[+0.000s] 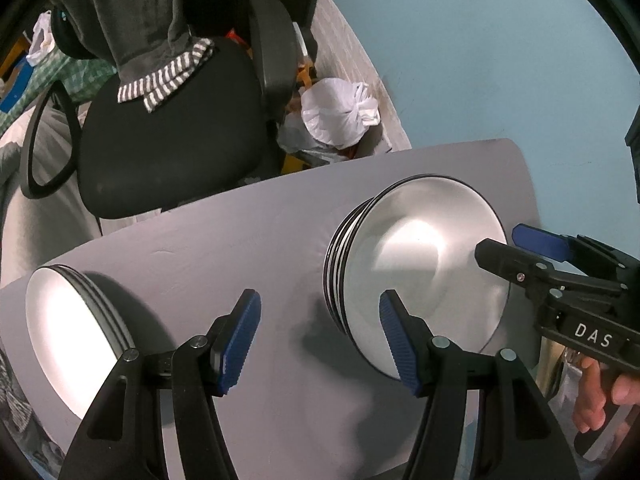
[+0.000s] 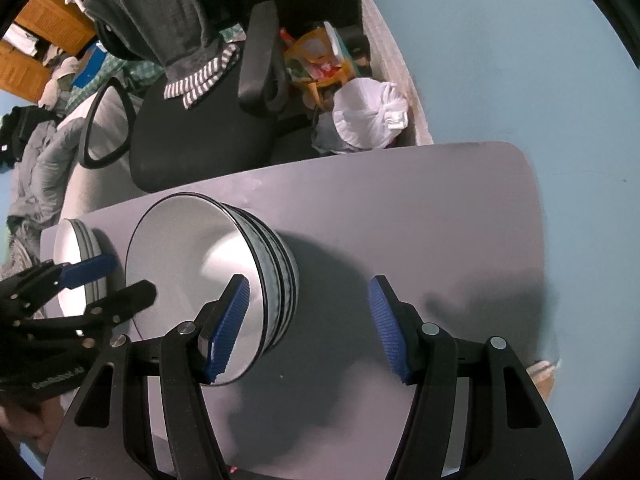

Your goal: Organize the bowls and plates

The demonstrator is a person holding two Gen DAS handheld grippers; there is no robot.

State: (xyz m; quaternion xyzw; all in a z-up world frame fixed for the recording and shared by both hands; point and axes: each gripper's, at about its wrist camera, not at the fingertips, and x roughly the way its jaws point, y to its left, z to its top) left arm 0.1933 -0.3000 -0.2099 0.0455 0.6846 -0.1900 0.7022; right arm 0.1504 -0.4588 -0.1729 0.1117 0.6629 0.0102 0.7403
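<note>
A stack of nested white bowls [image 1: 424, 264] with dark rims stands on the grey table [image 1: 240, 248]. A stack of white plates [image 1: 68, 332] lies at the table's left end. My left gripper [image 1: 320, 344] hangs open above the bowls' left rim, one pad outside the stack and one over the inside. The right gripper [image 1: 498, 244] comes in over the far right rim. In the right wrist view the bowls [image 2: 188, 264] sit left of centre. There my right gripper [image 2: 308, 328] is open astride their right wall. The left gripper [image 2: 132, 276] and the plates [image 2: 74, 248] lie further left.
A black office chair [image 1: 168, 132] draped with a grey garment stands behind the table. A tied white plastic bag [image 1: 340, 116] and clutter lie on the floor beside it. A hand [image 1: 596, 396] holds the right gripper's handle. Bare table [image 2: 440, 240] extends to the right of the bowls.
</note>
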